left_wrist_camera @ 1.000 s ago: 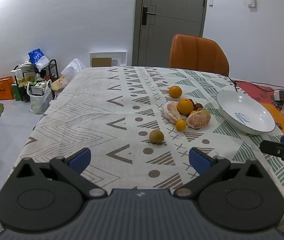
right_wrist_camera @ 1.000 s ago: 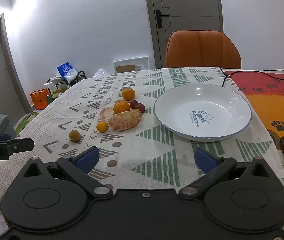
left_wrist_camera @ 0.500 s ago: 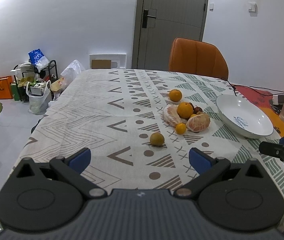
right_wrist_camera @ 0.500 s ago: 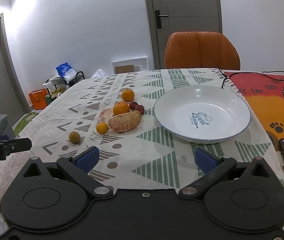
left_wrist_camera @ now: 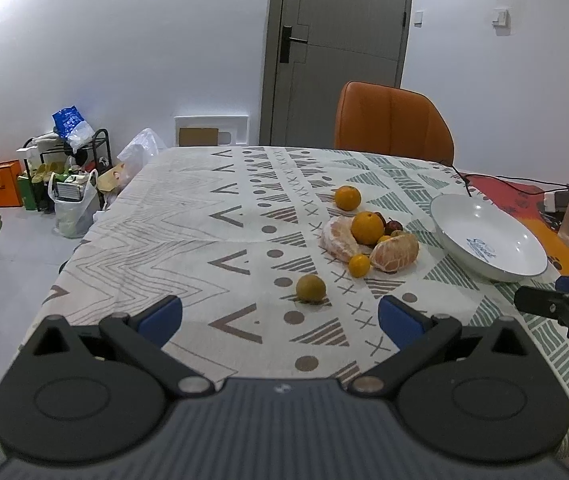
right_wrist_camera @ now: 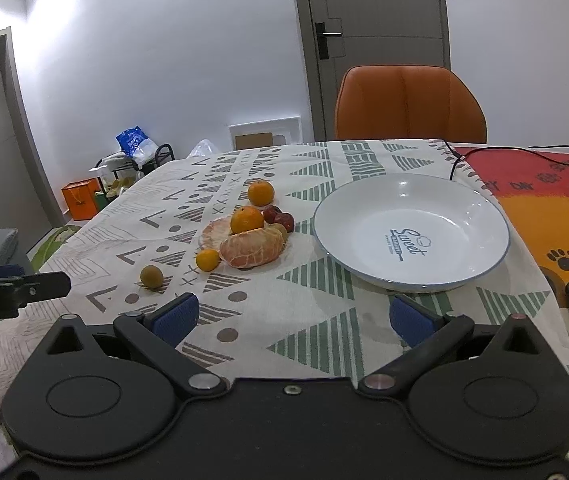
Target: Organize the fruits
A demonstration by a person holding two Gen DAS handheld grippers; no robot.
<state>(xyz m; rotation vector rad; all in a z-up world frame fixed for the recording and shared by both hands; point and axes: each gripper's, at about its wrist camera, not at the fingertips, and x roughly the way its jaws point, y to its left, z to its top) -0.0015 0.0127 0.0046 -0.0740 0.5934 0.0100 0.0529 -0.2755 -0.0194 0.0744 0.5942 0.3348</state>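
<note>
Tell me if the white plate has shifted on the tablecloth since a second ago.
No. The white plate sits by the same green triangles of the tablecloth; only the camera moved.

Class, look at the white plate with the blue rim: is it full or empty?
Empty. The blue-rimmed white plate shows only its printed "Sweet" logo; all the fruit, including the peeled pomelo, lies beside it on the patterned tablecloth.

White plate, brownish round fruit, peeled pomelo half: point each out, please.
White plate [right_wrist_camera: 368,216]: right wrist view, bare inner wall.
Brownish round fruit [left_wrist_camera: 311,287]: left wrist view, its middle.
Peeled pomelo half [right_wrist_camera: 251,249]: right wrist view, front face.
</note>
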